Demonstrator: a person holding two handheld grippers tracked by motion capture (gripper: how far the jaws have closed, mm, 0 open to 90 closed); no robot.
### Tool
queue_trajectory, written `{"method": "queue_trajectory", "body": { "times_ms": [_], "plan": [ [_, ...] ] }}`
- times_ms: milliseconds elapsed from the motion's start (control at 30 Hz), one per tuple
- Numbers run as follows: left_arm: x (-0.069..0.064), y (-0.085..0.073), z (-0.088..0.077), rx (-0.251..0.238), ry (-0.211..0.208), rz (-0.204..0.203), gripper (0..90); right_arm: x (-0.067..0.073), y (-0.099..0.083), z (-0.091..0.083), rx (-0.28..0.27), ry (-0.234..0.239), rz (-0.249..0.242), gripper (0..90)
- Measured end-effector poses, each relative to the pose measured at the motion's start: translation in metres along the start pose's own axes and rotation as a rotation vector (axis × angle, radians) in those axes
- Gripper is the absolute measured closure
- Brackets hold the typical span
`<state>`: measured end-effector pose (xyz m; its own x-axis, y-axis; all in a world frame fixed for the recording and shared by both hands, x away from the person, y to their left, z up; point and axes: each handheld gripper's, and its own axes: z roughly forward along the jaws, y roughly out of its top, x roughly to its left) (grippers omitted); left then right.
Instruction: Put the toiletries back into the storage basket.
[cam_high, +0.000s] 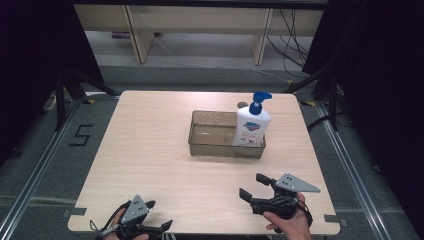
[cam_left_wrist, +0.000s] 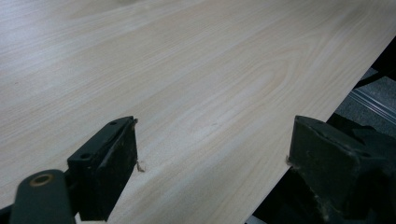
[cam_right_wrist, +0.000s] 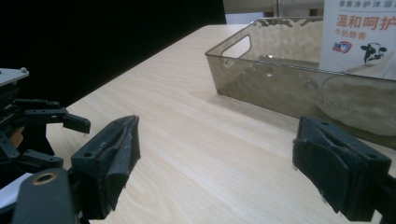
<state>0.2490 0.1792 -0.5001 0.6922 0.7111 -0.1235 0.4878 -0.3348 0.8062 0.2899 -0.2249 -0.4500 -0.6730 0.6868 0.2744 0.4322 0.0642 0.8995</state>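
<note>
Pale wood table, both grippers parted and empty.
High view: white pump bottle stands upright in the right end of the smoked plastic tray, beyond the right gripper; left gripper well apart from it. Left gripper view: bare tabletop between the jaws. Right gripper view: tray ahead-right of the jaws. Bottle likely smooth, top-heavy; grasp the body below the pump.

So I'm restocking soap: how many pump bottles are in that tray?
1. The pump bottle stands upright at the right end of the tray. A small dark object behind the tray is partly hidden.
</note>
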Motion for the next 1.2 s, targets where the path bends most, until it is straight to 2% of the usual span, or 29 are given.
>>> {"method": "queue_trajectory", "body": {
  "times_ms": [33,133,200,267,300,333,400,500,567,667,700,733,767,800,833,933,1000,1067,1167,1200],
  "plan": [
    [0.000,0.000,0.000,0.000,0.000,0.001,14.8,0.000,-0.001,0.000,-0.013,-0.004,-0.008,15.4],
    [0.000,0.000,0.000,0.000,0.001,0.001,14.9,0.002,-0.003,-0.002,0.005,0.005,0.000,15.4],
    [0.000,0.000,0.000,0.001,0.001,0.001,14.8,0.002,-0.005,-0.002,-0.006,0.007,0.001,15.4],
    [0.000,0.000,0.000,0.001,-0.001,0.001,14.8,0.001,-0.008,-0.003,0.002,-0.010,0.002,15.4],
    [0.000,0.000,0.000,0.002,-0.003,0.001,14.8,0.003,-0.009,-0.004,0.011,0.011,0.026,15.4],
    [0.000,0.000,0.000,0.002,-0.003,0.001,14.8,0.003,-0.009,-0.005,0.014,-0.004,0.011,15.4],
    [-0.001,0.000,0.000,0.002,0.000,-0.001,14.9,0.003,-0.012,-0.007,0.024,-0.009,0.011,15.4],
    [0.000,0.000,0.000,0.002,0.000,-0.002,14.8,0.004,-0.016,-0.007,0.012,-0.011,0.004,15.3],
    [0.000,0.000,0.000,0.000,0.002,-0.001,14.9,0.005,-0.018,-0.010,0.033,-0.026,-0.003,15.3],
    [0.000,0.000,0.000,0.003,0.000,-0.002,14.8,0.004,-0.021,-0.012,0.025,-0.033,-0.003,15.3],
    [0.000,0.000,0.000,0.004,0.000,0.000,14.8,0.006,-0.021,-0.013,0.031,-0.035,0.017,15.3],
    [0.000,0.000,0.000,0.007,0.001,0.009,14.8,0.005,-0.022,-0.013,0.029,-0.037,-0.004,15.3],
    [-0.001,0.000,0.001,0.003,0.000,0.003,14.8,0.007,-0.023,-0.015,0.035,-0.036,0.035,15.3],
    [-0.001,0.000,0.001,0.002,-0.002,0.004,14.9,0.005,-0.023,-0.015,0.027,-0.038,-0.001,15.3],
    [-0.001,0.000,0.000,0.002,-0.001,0.004,14.9,0.004,-0.025,-0.016,0.022,-0.043,-0.010,15.3],
    [-0.001,0.000,0.001,0.001,-0.001,0.002,14.8,0.004,-0.027,-0.018,0.027,-0.054,0.001,15.3],
    [-0.001,0.000,0.000,0.004,0.001,0.004,14.9,0.003,-0.028,-0.020,0.026,-0.062,-0.008,15.3],
    [-0.001,0.000,0.001,0.002,-0.002,0.005,14.8,0.003,-0.030,-0.021,0.024,-0.052,-0.006,15.3],
    [-0.002,-0.001,0.001,-0.007,0.002,0.003,14.9,0.004,-0.033,-0.022,0.034,-0.057,0.015,15.3],
    [-0.001,-0.001,0.001,-0.004,-0.004,0.004,14.8,0.003,-0.033,-0.022,0.026,-0.058,-0.003,15.3]
  ]
}}
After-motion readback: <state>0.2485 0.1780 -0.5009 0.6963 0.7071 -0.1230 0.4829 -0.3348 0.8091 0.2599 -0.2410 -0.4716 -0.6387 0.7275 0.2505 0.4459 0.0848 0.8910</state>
